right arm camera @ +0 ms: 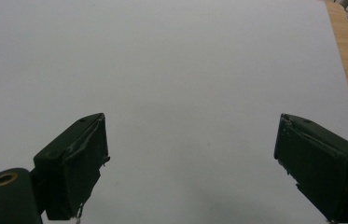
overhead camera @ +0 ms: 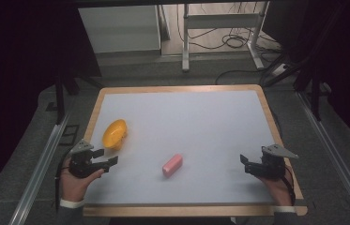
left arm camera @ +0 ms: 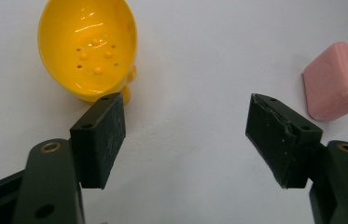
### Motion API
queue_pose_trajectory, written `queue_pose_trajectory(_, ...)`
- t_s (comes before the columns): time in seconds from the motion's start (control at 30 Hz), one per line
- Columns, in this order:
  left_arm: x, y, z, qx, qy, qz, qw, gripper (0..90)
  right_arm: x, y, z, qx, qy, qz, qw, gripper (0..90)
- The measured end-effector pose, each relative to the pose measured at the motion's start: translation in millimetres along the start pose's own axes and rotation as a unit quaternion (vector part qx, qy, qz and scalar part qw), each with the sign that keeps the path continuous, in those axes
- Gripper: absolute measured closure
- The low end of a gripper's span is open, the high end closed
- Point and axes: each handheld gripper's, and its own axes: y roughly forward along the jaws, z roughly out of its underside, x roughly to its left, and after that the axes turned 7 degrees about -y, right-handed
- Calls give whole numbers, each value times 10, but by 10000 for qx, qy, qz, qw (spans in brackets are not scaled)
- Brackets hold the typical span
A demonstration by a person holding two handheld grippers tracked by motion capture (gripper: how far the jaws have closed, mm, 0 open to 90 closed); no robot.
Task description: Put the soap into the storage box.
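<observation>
A pink soap bar lies mid-table, long axis slanting up to the right, nearer the left gripper than the right gripper; both have jaws apart and empty, a yellow dish beside the left.

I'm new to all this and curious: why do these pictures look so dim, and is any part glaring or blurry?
High view: dark surround, evenly lit white table, soft detail. Left gripper view: bright glare spots inside the yellow dish, pink soap sharp. Right gripper view: flat grey light, near jaws slightly soft.
</observation>
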Motion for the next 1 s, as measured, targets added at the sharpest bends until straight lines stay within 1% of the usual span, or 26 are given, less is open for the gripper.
queue_pose_trajectory(0.1,-13,13,2,41,22,-22,10000,289,-7,-14,4,14,96,-21,10000,96)
queue_pose_trajectory(0.13,-45,0,8,45,67,-30,10000,289,-10,-19,3,3,108,-49,9999,96)
queue_pose_trajectory(0.2,-72,-11,15,25,70,-67,9999,291,-18,-25,-4,-6,139,-63,9999,96)
queue_pose_trajectory(0.3,-101,3,21,65,87,-76,9999,291,-35,-22,-7,-3,155,-79,9998,97)
queue_pose_trajectory(0.37,-138,42,31,153,69,-130,9998,288,-49,-16,-6,1,129,-73,9999,98)
queue_pose_trajectory(0.47,-177,54,29,158,25,-150,9998,285,-60,-13,-9,29,103,-67,9999,100)
queue_pose_trajectory(0.5,-194,52,27,151,18,-120,9998,285,-63,-12,-11,27,80,-53,10000,101)
queue_pose_trajectory(0.53,-217,51,26,191,24,-167,9997,285,-76,-17,-15,20,68,-69,10000,102)
queue_pose_trajectory(0.63,-227,29,11,195,32,-208,9996,288,-85,-17,-5,41,27,-82,10000,101)
queue_pose_trajectory(0.8,-246,17,-26,172,11,-186,9997,294,-81,-22,11,103,-39,-12,9999,102)
queue_pose_trajectory(0.97,-293,46,-100,200,70,-185,9996,295,-61,-22,11,135,-111,13,9998,102)
queue_pose_trajectory(1.0,-309,55,-124,227,112,-177,9995,295,-58,-23,16,153,-128,29,9998,101)
